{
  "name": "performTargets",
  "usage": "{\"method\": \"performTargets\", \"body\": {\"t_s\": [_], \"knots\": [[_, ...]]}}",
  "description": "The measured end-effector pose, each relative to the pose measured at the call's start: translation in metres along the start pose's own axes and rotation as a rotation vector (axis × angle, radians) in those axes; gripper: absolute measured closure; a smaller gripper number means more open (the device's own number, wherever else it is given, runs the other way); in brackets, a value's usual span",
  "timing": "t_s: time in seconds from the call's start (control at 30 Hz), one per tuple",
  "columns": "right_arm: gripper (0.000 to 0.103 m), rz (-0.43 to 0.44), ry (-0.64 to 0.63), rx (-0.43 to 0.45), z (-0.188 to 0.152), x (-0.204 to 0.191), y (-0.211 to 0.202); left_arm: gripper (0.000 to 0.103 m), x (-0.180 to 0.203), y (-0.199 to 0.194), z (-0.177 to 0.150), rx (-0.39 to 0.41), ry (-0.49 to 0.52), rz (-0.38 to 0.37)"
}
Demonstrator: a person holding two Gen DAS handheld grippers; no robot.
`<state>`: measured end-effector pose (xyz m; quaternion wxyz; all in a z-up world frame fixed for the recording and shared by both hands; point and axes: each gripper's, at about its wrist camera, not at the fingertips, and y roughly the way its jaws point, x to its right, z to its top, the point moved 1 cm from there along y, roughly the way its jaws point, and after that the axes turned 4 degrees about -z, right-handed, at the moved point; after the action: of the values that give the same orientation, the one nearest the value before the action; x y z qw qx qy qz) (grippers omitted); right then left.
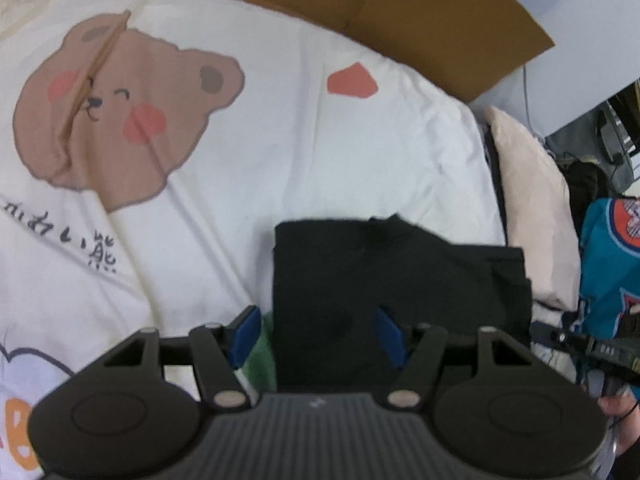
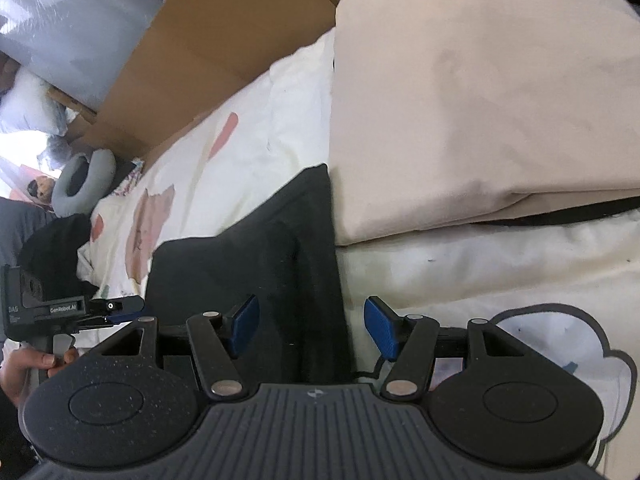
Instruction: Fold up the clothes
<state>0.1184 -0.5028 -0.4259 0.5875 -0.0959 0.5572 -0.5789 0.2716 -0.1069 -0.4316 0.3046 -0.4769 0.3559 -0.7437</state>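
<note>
Blue pads of the left gripper [image 1: 316, 336] stood apart, nothing pinched, over the near-left corner of the black garment [image 1: 384, 280]; the right gripper [image 2: 310, 326] hung likewise parted over its right edge. That garment lay as a folded rectangle near the bear-print duvet's [image 1: 240, 168] right edge, beside a beige pillow [image 2: 480, 100]. Folding looked nearly done; perhaps one more fold or stacking remained.

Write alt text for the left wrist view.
Open left tongs with blue pads hover over a folded black garment lying on a white bear-print duvet. A beige pillow lies to its right, brown cardboard behind.
</note>
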Motion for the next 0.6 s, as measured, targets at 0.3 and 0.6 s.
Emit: {"method": "performTargets", "body": {"t_s": [0.3, 0.6], "knots": [[0.038, 0.048, -0.008, -0.032, 0.009, 0.002, 0.017, 0.04, -0.015, 0.016, -0.002, 0.026, -0.017, -0.056], [0.039, 0.112, 0.012, -0.061, 0.013, 0.001, 0.04, 0.055, -0.036, 0.018, 0.0, 0.069, -0.136, -0.18]]}}
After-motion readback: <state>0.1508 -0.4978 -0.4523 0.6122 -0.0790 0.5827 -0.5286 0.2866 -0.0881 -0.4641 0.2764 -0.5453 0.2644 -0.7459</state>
